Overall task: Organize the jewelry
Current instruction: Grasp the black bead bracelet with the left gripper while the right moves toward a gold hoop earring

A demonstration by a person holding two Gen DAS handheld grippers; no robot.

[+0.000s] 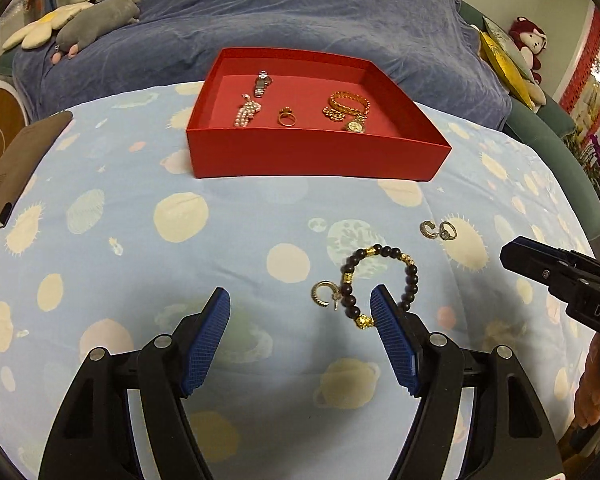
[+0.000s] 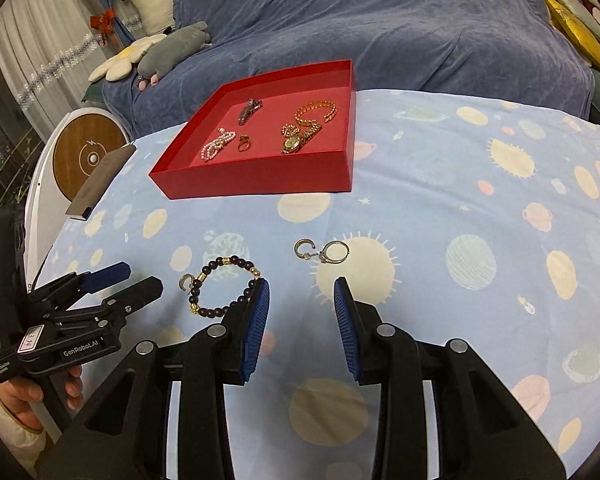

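Left gripper (image 1: 300,312) wide open, empty, over the worktop (image 1: 100,264) by a beaded bracelet (image 1: 380,276) and gold hoop (image 1: 322,294). Right gripper (image 2: 302,300) open, empty, near two silver rings (image 2: 320,251). Red tray (image 1: 312,160) behind, holding jewelry.

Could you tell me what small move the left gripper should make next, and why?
Probably ease the open left gripper forward and slightly right, so its fingers straddle the gold crescent earring. That earring lies loose on the cloth just ahead, beside the beaded bracelet, while the red box already holds other pieces.
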